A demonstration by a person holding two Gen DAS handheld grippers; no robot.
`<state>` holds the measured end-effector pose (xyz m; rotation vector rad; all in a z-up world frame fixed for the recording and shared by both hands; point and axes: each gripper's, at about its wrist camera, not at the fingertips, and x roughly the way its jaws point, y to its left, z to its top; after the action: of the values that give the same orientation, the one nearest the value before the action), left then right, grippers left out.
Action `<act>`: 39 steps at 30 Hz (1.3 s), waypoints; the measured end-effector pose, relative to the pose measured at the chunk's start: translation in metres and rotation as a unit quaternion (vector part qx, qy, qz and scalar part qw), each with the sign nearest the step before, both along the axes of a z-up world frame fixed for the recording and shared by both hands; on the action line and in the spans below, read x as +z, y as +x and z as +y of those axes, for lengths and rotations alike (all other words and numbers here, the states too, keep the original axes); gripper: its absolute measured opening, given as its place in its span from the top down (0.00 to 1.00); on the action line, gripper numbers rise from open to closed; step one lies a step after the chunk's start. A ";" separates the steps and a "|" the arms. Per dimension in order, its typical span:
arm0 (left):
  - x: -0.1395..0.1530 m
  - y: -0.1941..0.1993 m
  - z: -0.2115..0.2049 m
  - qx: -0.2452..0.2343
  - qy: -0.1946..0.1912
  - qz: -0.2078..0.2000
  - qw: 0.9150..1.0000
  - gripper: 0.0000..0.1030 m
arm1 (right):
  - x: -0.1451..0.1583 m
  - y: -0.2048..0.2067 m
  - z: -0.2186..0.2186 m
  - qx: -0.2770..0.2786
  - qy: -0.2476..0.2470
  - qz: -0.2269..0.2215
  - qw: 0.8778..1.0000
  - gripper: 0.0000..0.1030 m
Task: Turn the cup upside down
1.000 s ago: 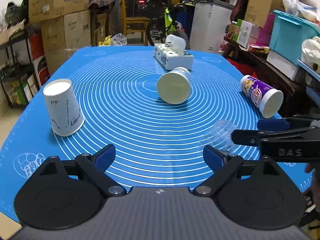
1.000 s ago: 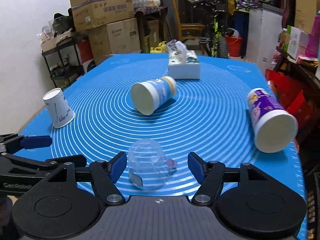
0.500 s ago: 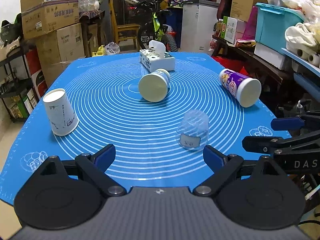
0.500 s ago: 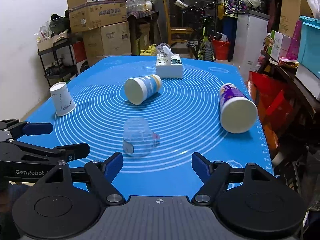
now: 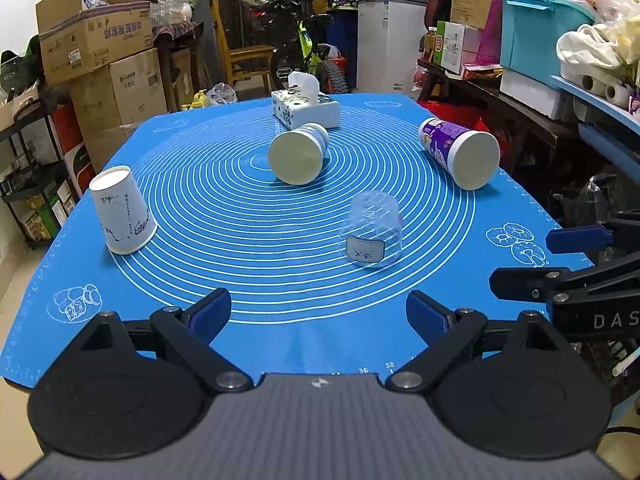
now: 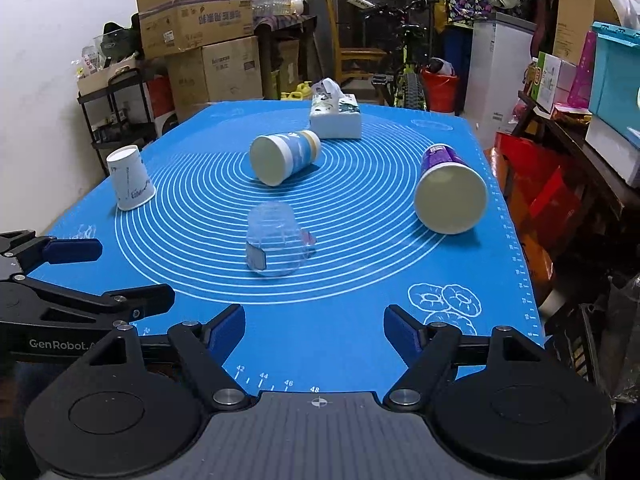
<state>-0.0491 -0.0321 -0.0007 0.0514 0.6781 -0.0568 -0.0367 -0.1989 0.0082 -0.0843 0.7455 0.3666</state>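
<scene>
Both the left gripper [image 5: 319, 314] and the right gripper [image 6: 314, 328] hang over the blue mat's [image 6: 352, 344] near edge, jaws apart and empty. Beyond them, toward the mat's middle, the clear plastic cup [image 6: 276, 246] stands mouth-down, so the flip looks done. Farther off, two paper cups lie on their sides; any next move calls for pinching one's wall.

My table is covered by a blue ringed mat [image 5: 248, 248]. On it: clear plastic cup [image 5: 372, 230] and white paper cup [image 5: 122, 210] upside down, two cups [image 5: 298, 154] [image 5: 460, 152] on their sides, tissue box [image 5: 306, 108].
</scene>
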 end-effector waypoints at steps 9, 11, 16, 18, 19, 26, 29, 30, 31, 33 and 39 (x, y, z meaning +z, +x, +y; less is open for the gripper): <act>0.000 -0.002 -0.003 -0.008 -0.008 -0.005 1.000 0.09 | -0.001 -0.002 -0.003 0.002 0.008 0.003 1.000 0.22; 0.001 -0.001 -0.002 -0.006 -0.008 -0.005 1.000 0.09 | -0.001 -0.002 -0.003 0.002 0.008 0.003 1.000 0.22; 0.000 0.000 -0.002 -0.005 -0.006 -0.002 1.000 0.09 | -0.001 -0.003 -0.001 0.003 0.007 0.003 1.000 0.22; -0.001 0.000 -0.002 -0.005 -0.006 -0.002 1.000 0.09 | -0.001 -0.004 -0.002 0.003 0.008 0.004 1.000 0.22; -0.001 0.000 -0.002 -0.005 -0.006 -0.002 1.000 0.09 | -0.001 -0.004 -0.001 0.002 0.008 0.004 1.000 0.22; 0.000 0.000 -0.001 -0.005 -0.006 -0.002 1.000 0.09 | -0.001 -0.003 -0.002 0.004 0.009 0.006 1.000 0.22; 0.000 0.000 -0.002 -0.007 -0.005 -0.001 1.000 0.09 | 0.000 -0.003 -0.002 0.004 0.009 0.005 1.000 0.22; 0.000 0.000 -0.002 -0.007 -0.007 0.001 1.000 0.09 | 0.000 -0.003 -0.002 0.004 0.009 0.006 1.000 0.22; -0.001 0.000 -0.002 -0.007 -0.008 0.002 1.000 0.09 | 0.000 -0.003 -0.002 0.004 0.009 0.006 1.000 0.22; -0.001 0.000 -0.002 -0.007 -0.008 0.002 1.000 0.09 | -0.001 -0.003 -0.002 0.003 0.008 0.008 1.000 0.22; -0.002 0.000 -0.002 -0.007 -0.005 0.001 1.000 0.09 | -0.001 -0.001 -0.003 0.002 0.009 0.010 1.000 0.22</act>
<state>-0.0489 -0.0346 -0.0022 0.0471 0.6792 -0.0727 -0.0375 -0.2022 0.0073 -0.0659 0.7609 0.3790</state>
